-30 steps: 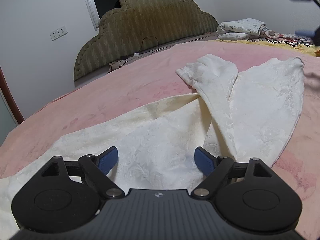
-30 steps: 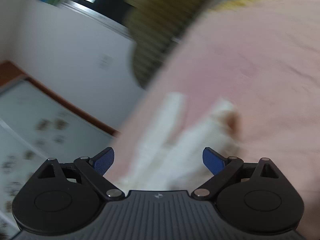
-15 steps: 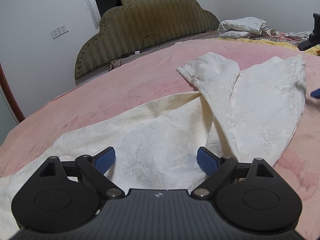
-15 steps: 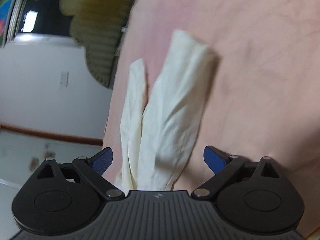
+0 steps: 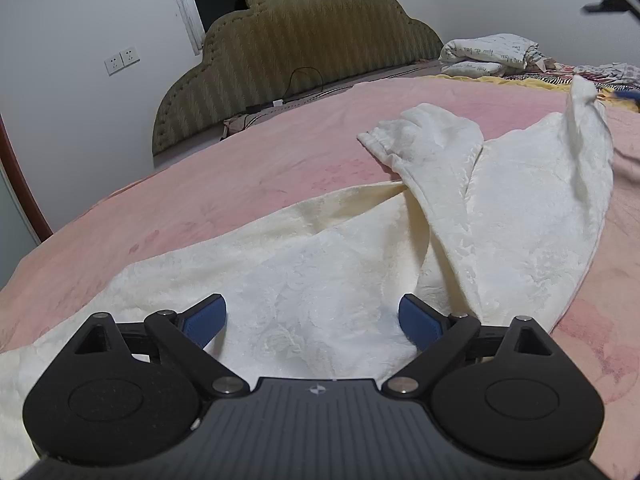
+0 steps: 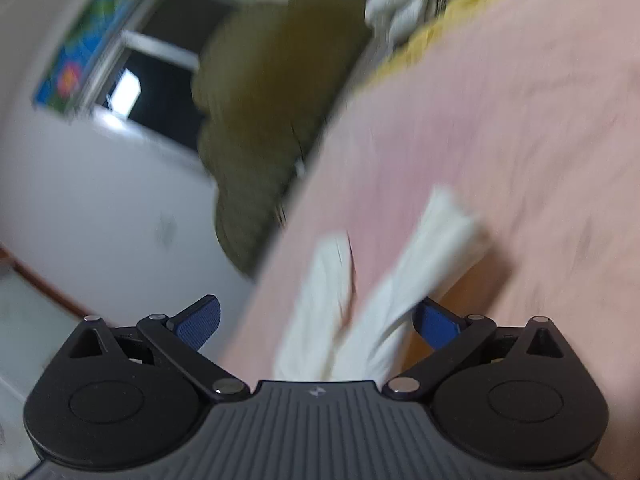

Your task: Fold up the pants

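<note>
My left gripper is spread wide just over the cream pants, which lie on the pink bedspread. Right gripper is spread too, holding nothing. Only the left view shows a raised cuff; the right is motion-blurred.

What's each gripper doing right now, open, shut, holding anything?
Left gripper: open, holding nothing, above the cream pants.
Right gripper: open, pants between its fingers, unclamped; view blurred.

Each claw is matte black: ribbed body, round side discs, silver screws, blue finger pads.
</note>
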`<state>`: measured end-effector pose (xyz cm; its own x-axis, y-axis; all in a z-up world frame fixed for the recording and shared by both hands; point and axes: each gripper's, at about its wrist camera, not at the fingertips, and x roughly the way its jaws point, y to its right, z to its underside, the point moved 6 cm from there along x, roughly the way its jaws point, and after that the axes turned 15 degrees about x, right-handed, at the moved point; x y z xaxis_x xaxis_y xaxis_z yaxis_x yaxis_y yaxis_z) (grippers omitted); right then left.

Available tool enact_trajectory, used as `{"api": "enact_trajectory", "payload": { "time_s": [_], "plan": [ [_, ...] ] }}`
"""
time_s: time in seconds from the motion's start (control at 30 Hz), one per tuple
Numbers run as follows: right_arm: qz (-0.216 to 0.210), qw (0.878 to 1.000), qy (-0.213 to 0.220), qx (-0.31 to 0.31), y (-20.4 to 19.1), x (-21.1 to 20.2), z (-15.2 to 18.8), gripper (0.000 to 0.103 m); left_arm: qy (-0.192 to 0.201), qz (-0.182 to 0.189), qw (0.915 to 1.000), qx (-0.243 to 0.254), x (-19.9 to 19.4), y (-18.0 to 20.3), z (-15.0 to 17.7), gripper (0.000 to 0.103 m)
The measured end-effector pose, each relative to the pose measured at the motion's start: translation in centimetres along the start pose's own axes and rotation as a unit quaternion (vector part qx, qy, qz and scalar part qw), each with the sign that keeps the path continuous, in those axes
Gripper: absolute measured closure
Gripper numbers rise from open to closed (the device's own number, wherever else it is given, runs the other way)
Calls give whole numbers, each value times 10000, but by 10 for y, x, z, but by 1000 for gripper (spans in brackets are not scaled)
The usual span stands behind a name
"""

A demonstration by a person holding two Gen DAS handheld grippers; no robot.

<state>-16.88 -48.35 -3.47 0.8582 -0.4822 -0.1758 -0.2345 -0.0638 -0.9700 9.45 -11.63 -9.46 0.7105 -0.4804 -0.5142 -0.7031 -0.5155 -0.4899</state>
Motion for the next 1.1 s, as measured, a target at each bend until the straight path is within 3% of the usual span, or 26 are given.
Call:
{"api": "enact_trajectory", "payload": {
  "time_s": [0.07, 0.13, 0.2, 0.27, 0.37, 0.4, 0.43, 0.47, 0.5, 0.6, 0.63, 0.67, 0.73, 0.8, 0.93, 1.03, 1.1],
  "plan": [
    [27, 9926, 1076, -555, -21, -35, -17, 0, -17, 14, 10000, -5, 1, 0, 0, 6],
    [389, 9658, 1991, -1613, -47, -63, -26, 0, -35, 39, 10000, -29, 2, -1, 0, 6],
    [771, 9353, 2359, -2523, -68, -70, -22, 0, -45, 49, 10000, -50, 2, -2, 0, 5],
    [958, 9283, 1680, -3176, -75, -43, -12, 0, -45, 41, 10000, -45, 2, -2, 0, 5],
    [1394, 9374, -703, -3112, -52, 25, 13, 0, -51, 26, 10000, -37, 1, -1, 0, 4],
    [1480, 9376, -1359, -2837, -38, 44, 24, 0, -57, 30, 10000, -48, 2, -2, 1, 4],
    [1495, 9353, -1739, -2695, -27, 58, 32, 0, -64, 38, 10000, -62, 2, -2, 1, 4],
    [1599, 9294, -1889, -2738, -18, 68, 38, 0, -73, 46, 9999, -76, 3, -2, 1, 3],
    [1860, 9145, -2029, -2965, -9, 77, 43, 0, -83, 54, 9999, -92, 3, -3, 1, 3],
    [2509, 8520, -2160, -4055, 11, 92, 57, 0, -102, 82, 9998, -134, 4, -4, 2, 2],
    [2641, 8382, -2041, -4312, 12, 94, 58, 0, -112, 88, 9998, -142, 4, -4, 2, 2],
    [2698, 8342, -1882, -4425, 9, 94, 58, 0, -122, 92, 9998, -154, 5, -4, 2, 1],
    [2782, 8242, -1113, -4805, -7, 90, 64, 0, -134, 104, 9997, -175, 5, -5, 2, 1],
    [2434, 8105, -798, -5268, -30, 92, 78, 0, -137, 111, 9997, -185, 5, -6, 3, 1],
    [1704, 7904, -1451, -5703, -60, 131, 140, 0, -144, 95, 9997, -179, 5, -5, 3, 0],
    [1546, 7573, -1561, -6150, -75, 176, 190, 0, -148, 105, 9997, -192, 6, -6, 3, 0],
    [1477, 7428, -1733, -6296, -75, 208, 215, 0, -153, 126, 9996, -220, 6, -6, 3, 0]
  ]
}}
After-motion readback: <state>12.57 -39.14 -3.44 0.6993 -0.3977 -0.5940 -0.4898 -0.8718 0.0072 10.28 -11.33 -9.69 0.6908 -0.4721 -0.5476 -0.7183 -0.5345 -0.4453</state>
